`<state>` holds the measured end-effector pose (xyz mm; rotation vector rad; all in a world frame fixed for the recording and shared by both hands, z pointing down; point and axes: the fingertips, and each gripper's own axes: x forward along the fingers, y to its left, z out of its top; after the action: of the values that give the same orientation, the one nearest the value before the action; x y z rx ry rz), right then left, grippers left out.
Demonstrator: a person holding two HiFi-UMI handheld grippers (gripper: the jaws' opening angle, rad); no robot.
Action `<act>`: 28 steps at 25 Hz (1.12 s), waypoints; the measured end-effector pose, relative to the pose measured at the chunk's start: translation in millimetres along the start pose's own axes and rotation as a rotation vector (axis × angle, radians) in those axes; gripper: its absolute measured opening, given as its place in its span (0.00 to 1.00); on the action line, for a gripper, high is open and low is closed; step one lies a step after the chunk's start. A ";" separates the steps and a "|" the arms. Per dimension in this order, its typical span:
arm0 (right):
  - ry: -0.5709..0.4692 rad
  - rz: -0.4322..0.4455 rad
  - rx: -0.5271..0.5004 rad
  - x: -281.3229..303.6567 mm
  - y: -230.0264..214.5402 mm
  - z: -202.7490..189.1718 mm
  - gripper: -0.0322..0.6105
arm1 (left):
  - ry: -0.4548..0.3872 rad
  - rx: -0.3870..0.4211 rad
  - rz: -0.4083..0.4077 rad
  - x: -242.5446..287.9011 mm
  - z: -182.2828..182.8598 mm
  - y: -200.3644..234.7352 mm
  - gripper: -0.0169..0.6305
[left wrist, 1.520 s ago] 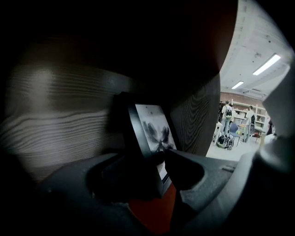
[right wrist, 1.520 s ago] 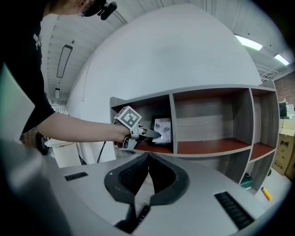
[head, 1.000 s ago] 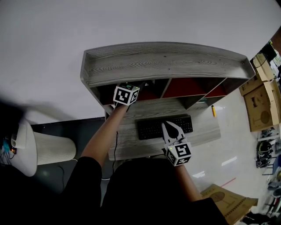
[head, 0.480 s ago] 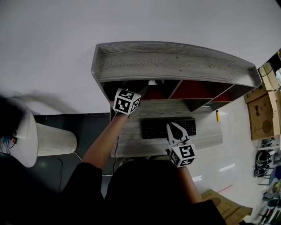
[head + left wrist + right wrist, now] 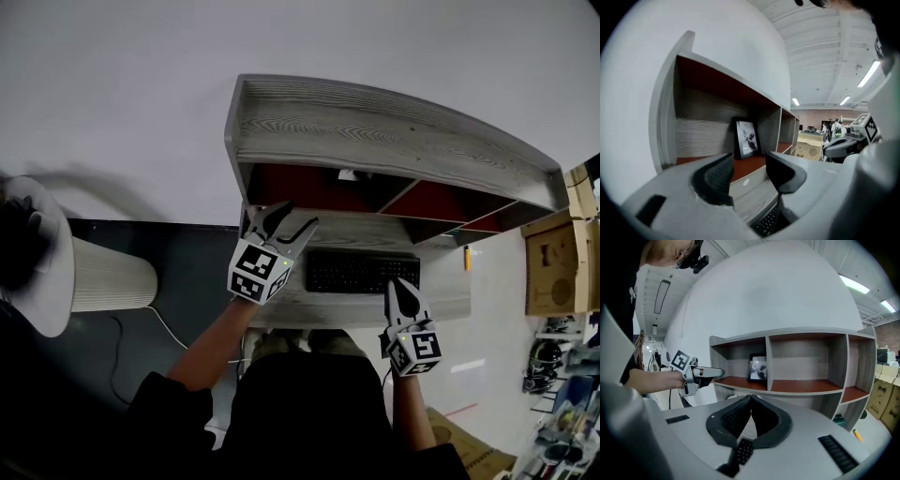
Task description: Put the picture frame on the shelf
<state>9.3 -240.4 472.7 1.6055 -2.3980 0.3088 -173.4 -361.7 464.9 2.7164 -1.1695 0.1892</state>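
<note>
The shelf (image 5: pixel 375 122) shows grey, rough-grained wood outside and smooth red-brown boards inside. The picture frame (image 5: pixel 746 137) in it is black with a glossy front. Below the shelf, the table (image 5: pixel 445 283) has the same grey grain, and the keyboard (image 5: pixel 364 273) is matt black plastic.
</note>
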 end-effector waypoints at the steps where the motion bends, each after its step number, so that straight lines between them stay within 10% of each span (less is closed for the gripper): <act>1: 0.007 -0.010 -0.006 -3.2 -1.2 0.0 0.07 | -0.019 -0.014 0.003 -7.0 -0.4 -6.0 0.36; 9: 0.035 -0.037 -0.051 -26.7 8.4 0.0 0.07 | -0.033 -0.082 0.033 -51.1 -33.6 -47.7 0.09; 28: -0.089 0.190 -0.003 -96.4 -54.6 -18.0 0.07 | -0.054 -0.060 0.272 -70.5 -46.5 -206.0 0.05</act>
<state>96.7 -170.9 462.0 1.4210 -2.6231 0.2727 -73.5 -163.0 474.1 2.5170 -1.5325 0.1147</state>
